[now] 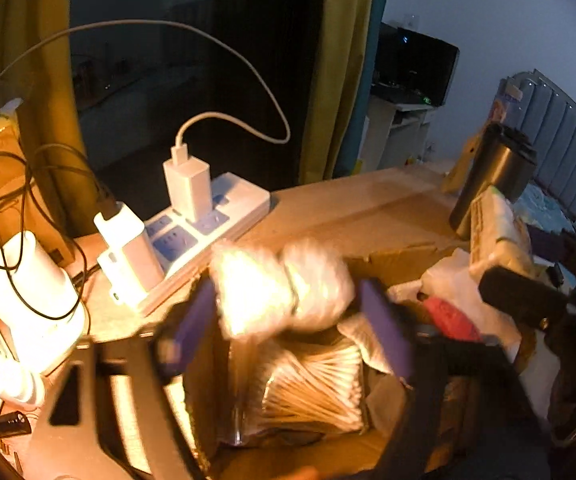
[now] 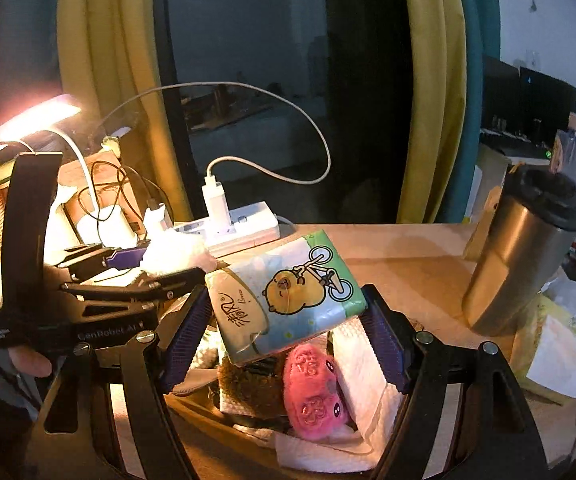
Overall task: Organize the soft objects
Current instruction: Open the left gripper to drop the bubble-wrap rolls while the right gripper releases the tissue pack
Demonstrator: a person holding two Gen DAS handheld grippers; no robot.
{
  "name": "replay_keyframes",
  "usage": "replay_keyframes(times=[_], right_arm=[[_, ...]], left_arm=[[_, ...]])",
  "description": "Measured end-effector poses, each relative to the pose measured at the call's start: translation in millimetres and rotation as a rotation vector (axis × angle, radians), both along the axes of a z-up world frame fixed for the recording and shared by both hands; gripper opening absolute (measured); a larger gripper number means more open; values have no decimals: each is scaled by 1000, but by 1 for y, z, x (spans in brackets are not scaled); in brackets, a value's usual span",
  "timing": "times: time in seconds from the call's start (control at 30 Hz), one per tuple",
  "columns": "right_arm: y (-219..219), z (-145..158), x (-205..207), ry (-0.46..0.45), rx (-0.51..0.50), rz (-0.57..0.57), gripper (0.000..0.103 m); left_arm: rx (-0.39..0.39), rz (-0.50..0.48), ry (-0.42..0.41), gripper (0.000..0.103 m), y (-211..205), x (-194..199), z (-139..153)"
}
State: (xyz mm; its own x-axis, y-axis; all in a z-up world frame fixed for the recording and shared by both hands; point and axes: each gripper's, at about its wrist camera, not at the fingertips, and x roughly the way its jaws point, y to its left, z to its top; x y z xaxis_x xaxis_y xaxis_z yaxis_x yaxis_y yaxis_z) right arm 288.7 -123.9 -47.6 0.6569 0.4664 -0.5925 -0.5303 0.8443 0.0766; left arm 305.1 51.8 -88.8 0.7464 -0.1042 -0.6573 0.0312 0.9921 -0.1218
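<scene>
Item: soft-goods sorting, cardboard box on wooden desk.

Right gripper: clamping a cartoon-printed tissue pack between both purple pads, the pack riding tilted above the box contents. Below it are lying a pink plush toy and folded paper towels. The gripper is pointing forward and slightly downward over the box.

Left gripper: pinching a white plastic-wrapped bundle, blurred and apparently soft wadding, over a bag of cotton swabs lying in the box. It is sitting just left of the right gripper, fingers levelled toward the power strip.

Handling advice: lowering each packet flat into a free gap is looking best, loosening only once it is resting on its neighbours. Squeezing lightly should be avoiding crushing. The steel tumbler is standing near the box, so swinging wide is risky.
</scene>
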Motion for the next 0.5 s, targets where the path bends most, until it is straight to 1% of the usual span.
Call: replay_keyframes(times=[0.07, 0.23, 0.5], right_arm=[[1, -2, 3, 7, 2, 0, 78], [2, -6, 5, 19, -6, 11, 78], [15, -8, 0, 23, -10, 55, 78]], left_arm=[[1, 10, -13, 89, 1, -4, 3], [20, 35, -25, 89, 10, -20, 9], [18, 88, -37, 89, 33, -40, 14]])
